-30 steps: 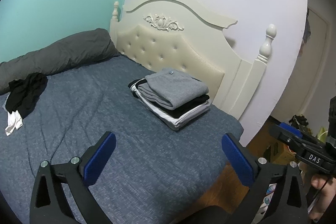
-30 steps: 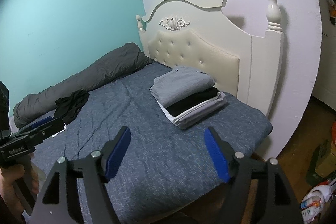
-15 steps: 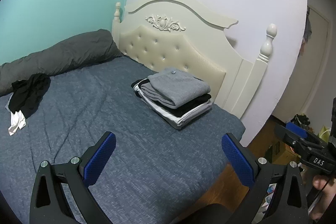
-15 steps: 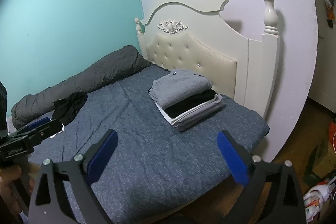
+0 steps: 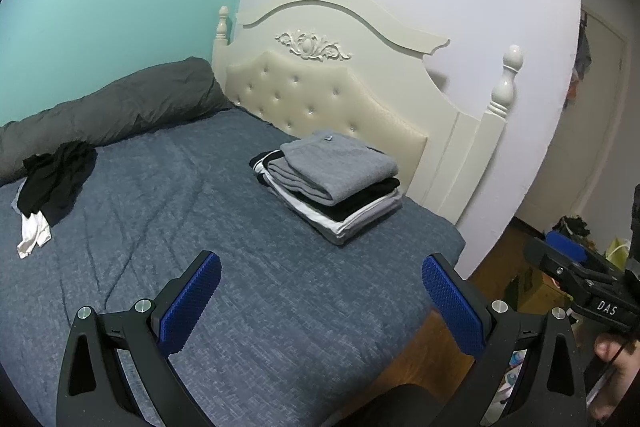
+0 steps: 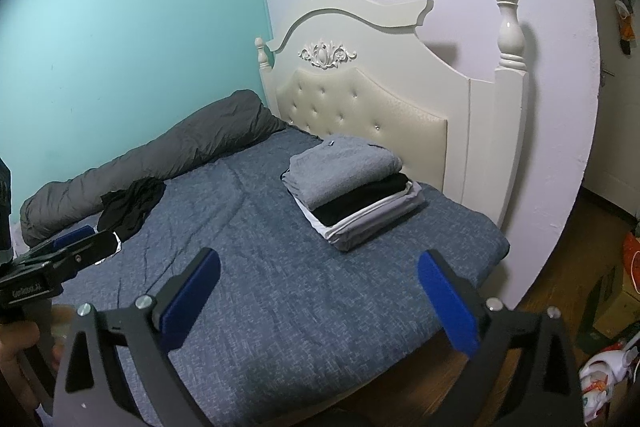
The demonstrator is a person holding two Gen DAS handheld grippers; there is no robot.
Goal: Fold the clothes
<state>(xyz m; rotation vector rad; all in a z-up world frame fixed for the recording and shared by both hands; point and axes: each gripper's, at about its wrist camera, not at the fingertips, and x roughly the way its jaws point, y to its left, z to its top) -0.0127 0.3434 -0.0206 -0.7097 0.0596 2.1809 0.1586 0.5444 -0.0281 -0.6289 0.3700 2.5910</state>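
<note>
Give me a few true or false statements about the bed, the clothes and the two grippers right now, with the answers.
1. A gray garment tops the folded stack. True.
2. The left gripper is clamped on a shirt. False: it is open and holds nothing.
3. The unfolded black garment lies near the dark gray rolled duvet. True.
4. The folded stack sits on the floor. False: it rests on the blue bedspread near the headboard.
5. The right gripper is open. True.

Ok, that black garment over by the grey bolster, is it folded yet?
Not folded. The black garment lies crumpled in a loose heap, unlike the squared stack near the headboard.
</note>
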